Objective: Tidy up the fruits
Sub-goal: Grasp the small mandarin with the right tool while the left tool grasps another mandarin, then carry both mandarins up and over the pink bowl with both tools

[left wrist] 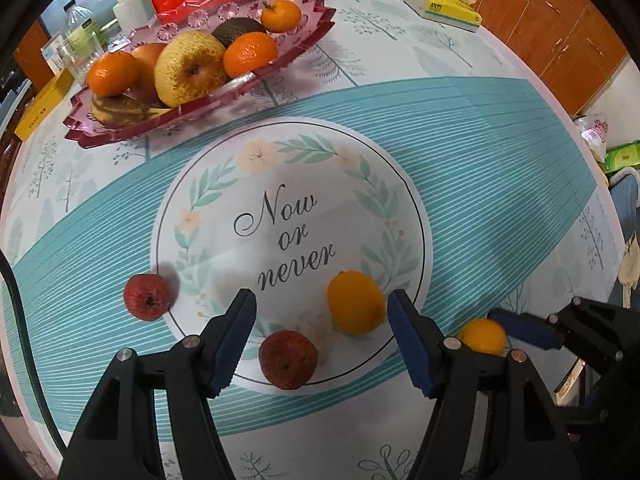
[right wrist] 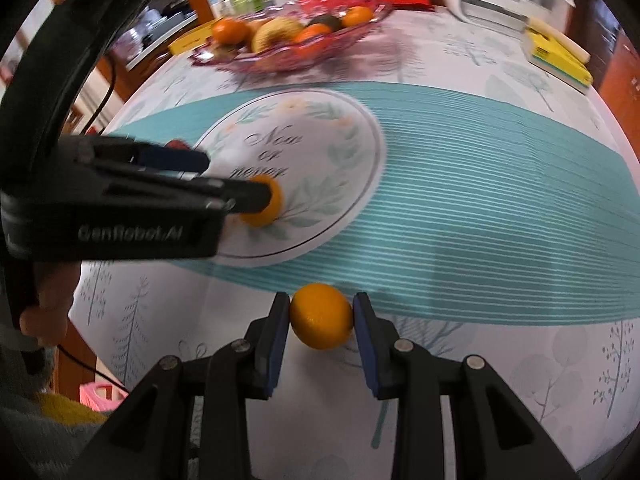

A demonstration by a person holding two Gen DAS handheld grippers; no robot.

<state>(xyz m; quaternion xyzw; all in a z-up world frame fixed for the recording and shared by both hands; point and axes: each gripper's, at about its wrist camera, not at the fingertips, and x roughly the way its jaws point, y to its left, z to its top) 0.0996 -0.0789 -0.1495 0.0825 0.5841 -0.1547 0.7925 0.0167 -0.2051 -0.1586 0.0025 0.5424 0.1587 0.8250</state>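
Am clamping right gripper (right wrist: 321,316), fingers (right wrist: 276,344) pressing both sides of small orange fruit (right wrist: 321,316) low over surface (right wrist: 480,200). Am hovering left gripper (left wrist: 322,320), fingers (left wrist: 236,336) spread, gripping nothing; second orange fruit (left wrist: 355,302) and red fruit (left wrist: 287,359) lying between them on surface. Another red fruit (left wrist: 146,297) sitting beside. Pink tray (left wrist: 304,36) holding more fruit at far side.

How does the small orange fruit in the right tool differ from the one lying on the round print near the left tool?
The fruit in the right tool is pinched between both pads; the fruit on the round print lies free beside the left tool, which stands open. The gripped one sits over the pale tree-patterned cloth, the free one on the leaf wreath. The gripped one looks rounder, the free one more oval. Both are small, smooth and orange-yellow.
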